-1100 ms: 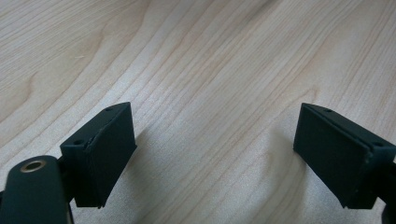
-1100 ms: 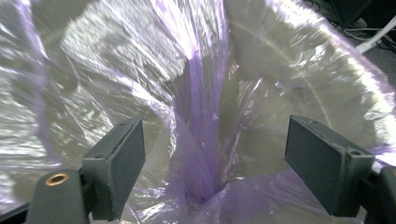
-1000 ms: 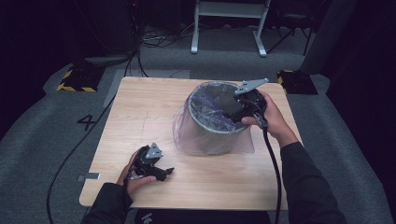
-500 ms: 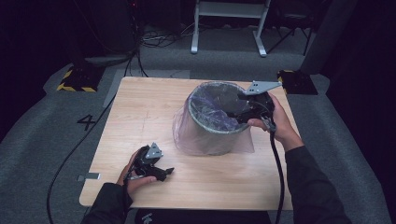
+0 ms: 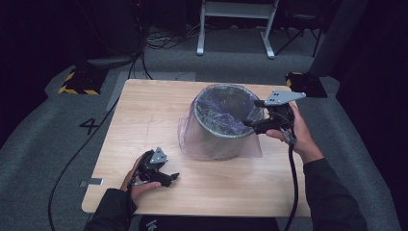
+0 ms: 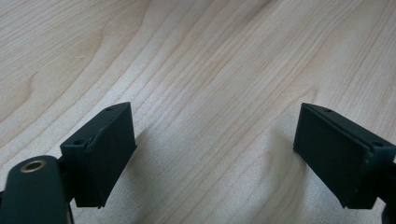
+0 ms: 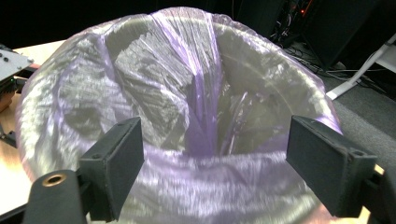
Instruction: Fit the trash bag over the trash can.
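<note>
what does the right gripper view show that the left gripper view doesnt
The right gripper view looks past its open jaws at the right gripper into the bin, whose purple bag liner is pulled over the rim and hangs creased inside; dark floor lies beyond.

The left gripper view has the left gripper low over bare table, its wood grain close up, with nothing between the jaws.

Both share a pair of black jaws spread wide apart and gripping nothing, and some of the same pale wooden tabletop.
</note>
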A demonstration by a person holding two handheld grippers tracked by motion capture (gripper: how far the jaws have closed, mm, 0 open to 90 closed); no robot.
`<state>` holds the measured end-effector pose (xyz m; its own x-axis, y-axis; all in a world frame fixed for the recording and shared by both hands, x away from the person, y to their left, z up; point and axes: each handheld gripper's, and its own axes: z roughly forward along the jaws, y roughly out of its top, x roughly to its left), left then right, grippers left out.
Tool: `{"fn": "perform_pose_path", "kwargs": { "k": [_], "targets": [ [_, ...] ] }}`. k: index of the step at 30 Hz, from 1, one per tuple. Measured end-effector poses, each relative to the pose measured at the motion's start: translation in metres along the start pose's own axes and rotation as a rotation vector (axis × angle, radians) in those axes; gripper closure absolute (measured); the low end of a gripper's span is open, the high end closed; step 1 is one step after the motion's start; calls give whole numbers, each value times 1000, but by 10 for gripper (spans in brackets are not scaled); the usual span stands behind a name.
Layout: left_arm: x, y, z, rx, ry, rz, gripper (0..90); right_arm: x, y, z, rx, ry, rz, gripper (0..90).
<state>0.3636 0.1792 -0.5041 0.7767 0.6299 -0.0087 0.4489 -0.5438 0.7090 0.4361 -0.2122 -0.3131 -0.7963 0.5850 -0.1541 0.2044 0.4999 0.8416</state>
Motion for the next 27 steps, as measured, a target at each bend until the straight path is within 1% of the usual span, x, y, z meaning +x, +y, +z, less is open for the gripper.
{"fn": "perform_pose_path", "kwargs": {
  "k": [3,7,11,16,19,24,27],
  "targets": [
    [0,0,0,0,0,0,122,0,-5,-6,-3,-2,3,188],
    [0,0,0,0,0,0,122,1,-9,-12,-5,-8,-5,186],
    [0,0,0,0,0,0,122,2,-13,-19,-19,-10,2,186],
    [0,0,0,0,0,1,122,6,-17,-27,-20,-9,-12,184],
    [0,0,0,0,0,0,122,7,-21,-29,-16,-9,-23,180],
    [0,0,0,0,0,0,122,9,-29,-31,3,-14,-27,180],
    [0,0,0,0,1,1,122,11,-34,-33,4,-15,-33,188]
  ]
}}
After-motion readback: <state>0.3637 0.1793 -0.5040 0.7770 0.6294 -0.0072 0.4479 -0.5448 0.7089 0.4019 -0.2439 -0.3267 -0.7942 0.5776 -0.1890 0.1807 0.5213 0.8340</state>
